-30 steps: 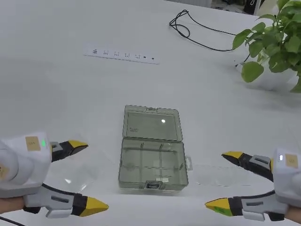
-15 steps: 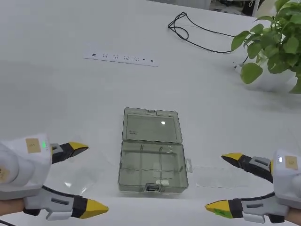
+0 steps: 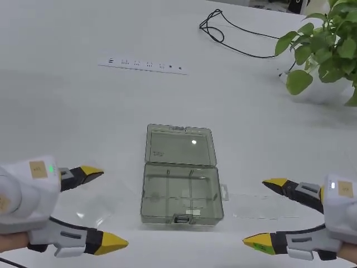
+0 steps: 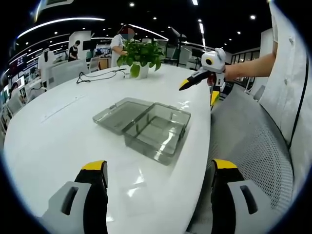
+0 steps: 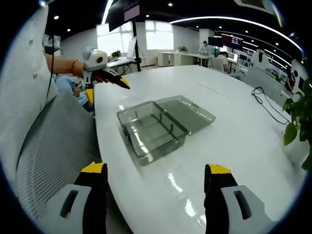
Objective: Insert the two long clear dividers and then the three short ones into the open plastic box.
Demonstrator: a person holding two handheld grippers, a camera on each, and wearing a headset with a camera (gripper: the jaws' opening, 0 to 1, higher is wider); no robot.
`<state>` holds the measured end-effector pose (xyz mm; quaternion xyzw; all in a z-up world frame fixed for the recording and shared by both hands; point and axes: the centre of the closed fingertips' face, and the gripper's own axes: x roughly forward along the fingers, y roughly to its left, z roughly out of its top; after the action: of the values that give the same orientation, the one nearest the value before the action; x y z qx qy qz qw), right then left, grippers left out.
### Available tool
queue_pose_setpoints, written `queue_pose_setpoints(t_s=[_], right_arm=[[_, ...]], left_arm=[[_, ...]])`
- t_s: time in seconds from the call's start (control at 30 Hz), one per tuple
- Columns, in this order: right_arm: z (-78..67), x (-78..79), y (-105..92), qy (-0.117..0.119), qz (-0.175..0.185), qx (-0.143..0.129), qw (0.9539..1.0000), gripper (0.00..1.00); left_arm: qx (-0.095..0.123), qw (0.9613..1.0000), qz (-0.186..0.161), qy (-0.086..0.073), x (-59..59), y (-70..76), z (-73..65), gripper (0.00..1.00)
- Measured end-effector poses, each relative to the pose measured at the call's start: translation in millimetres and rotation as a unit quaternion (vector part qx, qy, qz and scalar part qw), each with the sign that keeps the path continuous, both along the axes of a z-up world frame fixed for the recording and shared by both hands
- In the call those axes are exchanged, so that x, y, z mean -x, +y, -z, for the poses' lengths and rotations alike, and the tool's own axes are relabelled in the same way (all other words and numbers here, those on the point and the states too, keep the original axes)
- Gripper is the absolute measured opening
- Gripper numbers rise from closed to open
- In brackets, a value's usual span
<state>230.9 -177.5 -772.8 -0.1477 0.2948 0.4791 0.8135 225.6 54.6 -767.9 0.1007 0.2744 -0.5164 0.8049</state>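
smoky plastic box [image 3: 156, 215] sits between left tool [image 3: 114, 207] and right tool [image 3: 254, 212], both released.

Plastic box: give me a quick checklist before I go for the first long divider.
1. Plastic box open, lid lying flat: ok.
2. Left claw open, empty: ok.
3. Right claw open, empty: ok.
4. Clear dividers on the table right of the box, faint outlines, long or short: cannot tell.
5. Box slots free of dividers: cannot tell.
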Motion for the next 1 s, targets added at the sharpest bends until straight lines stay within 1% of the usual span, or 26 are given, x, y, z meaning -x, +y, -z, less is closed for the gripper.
queue_pose_setpoints(t_s=[0.3,0.37,0.53,0.67,0.77,0.8,0.9,0.97,1.0], right_arm=[[0.3,0.6,1.1,0.000,0.002,-0.003,1.0000,0.82],[0.4,1.1,1.5,0.001,0.002,-0.004,1.0000,0.81],[0.2,1.1,1.4,0.001,0.004,-0.005,1.0000,0.81],[-0.4,0.9,1.1,0.000,0.005,-0.006,1.0000,0.81],[-0.7,0.5,1.5,0.000,0.006,-0.008,0.9999,0.81],[-0.7,0.7,1.7,0.000,0.006,-0.008,1.0000,0.81],[-0.3,1.2,2.4,0.001,0.005,-0.008,1.0000,0.80],[-0.1,1.5,2.2,0.001,0.005,-0.009,0.9999,0.80],[0.0,1.6,2.1,0.002,0.006,-0.009,0.9999,0.80]], left_arm=[[-0.004,0.9999,-0.010,0.001,-5.4,8.8,-0.3,0.89],[-0.006,0.9999,-0.014,-0.001,-7.8,11.8,-0.9,0.88],[-0.009,0.9992,-0.039,0.000,-17.8,25.2,-1.8,0.85],[-0.014,0.9985,-0.052,0.005,-23.1,34.3,-0.2,0.84],[-0.018,0.9980,-0.060,0.004,-26.7,39.9,1.0,0.83],[-0.021,0.9974,-0.068,0.010,-28.5,43.2,2.4,0.82],[-0.027,0.9966,-0.077,0.011,-32.6,49.6,5.1,0.79],[-0.036,0.9948,-0.092,0.026,-34.6,56.2,10.0,0.78],[-0.036,0.9947,-0.093,0.025,-35.7,57.3,10.7,0.77]])
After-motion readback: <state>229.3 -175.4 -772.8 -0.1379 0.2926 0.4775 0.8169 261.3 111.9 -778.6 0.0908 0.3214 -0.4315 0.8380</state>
